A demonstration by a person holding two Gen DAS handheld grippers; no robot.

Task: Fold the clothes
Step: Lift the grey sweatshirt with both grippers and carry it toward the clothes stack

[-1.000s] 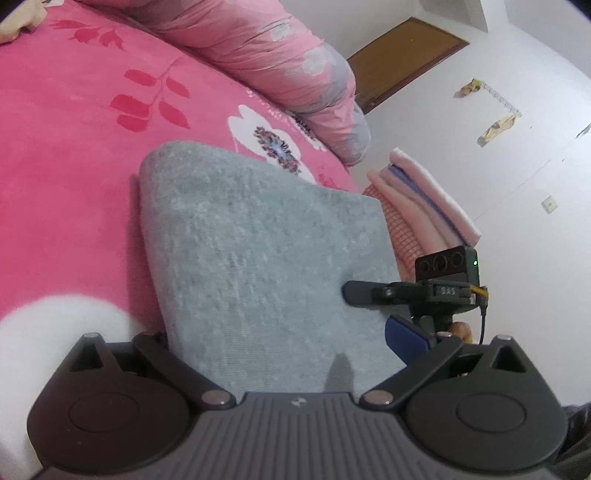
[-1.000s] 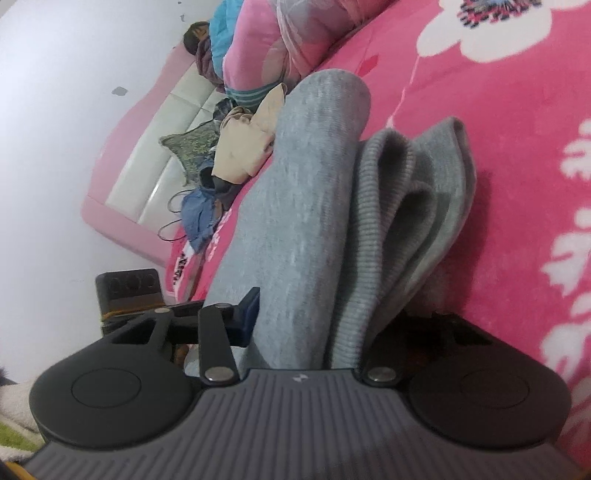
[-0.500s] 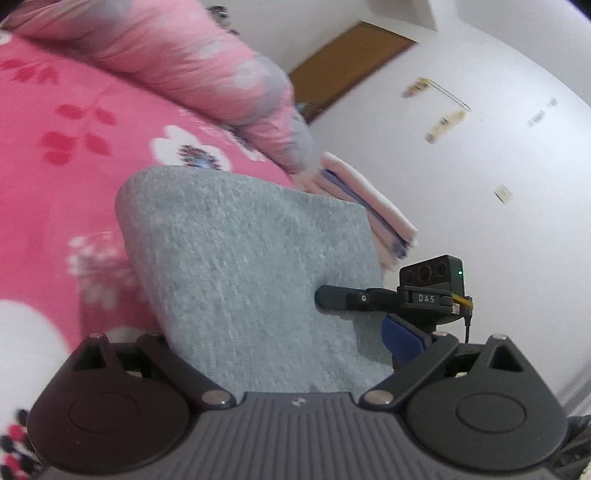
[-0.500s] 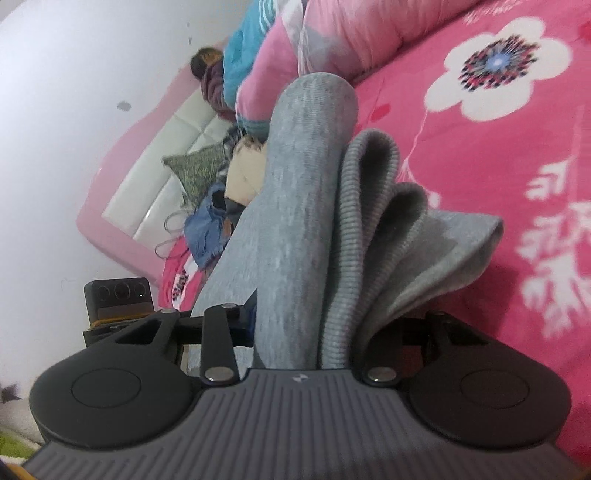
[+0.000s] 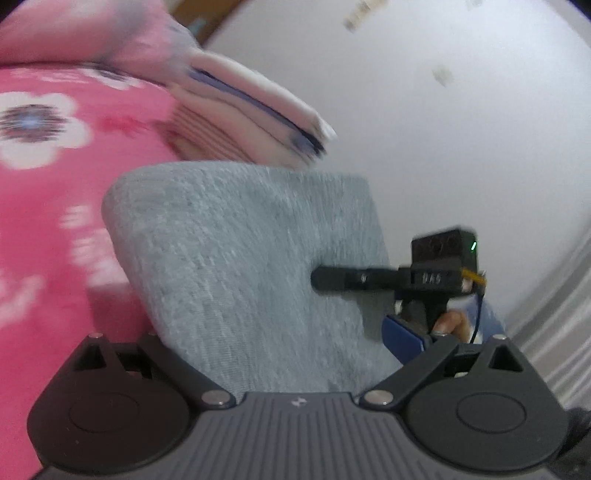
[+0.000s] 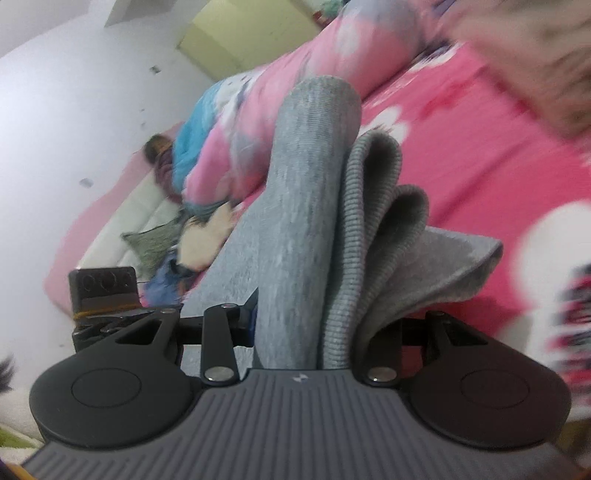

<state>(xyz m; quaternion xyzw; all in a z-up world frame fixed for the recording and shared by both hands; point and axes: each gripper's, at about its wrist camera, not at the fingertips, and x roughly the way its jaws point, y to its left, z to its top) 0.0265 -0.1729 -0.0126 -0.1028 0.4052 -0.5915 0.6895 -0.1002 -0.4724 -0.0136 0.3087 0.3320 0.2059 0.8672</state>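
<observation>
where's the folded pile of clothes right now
In the left wrist view the folded pile sits upper centre on the pink bedspread, just behind the grey garment and beside the rolled quilt.

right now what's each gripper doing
left gripper: shut on the grey garment.
right gripper: shut on the same grey garment's folded layers.
</observation>
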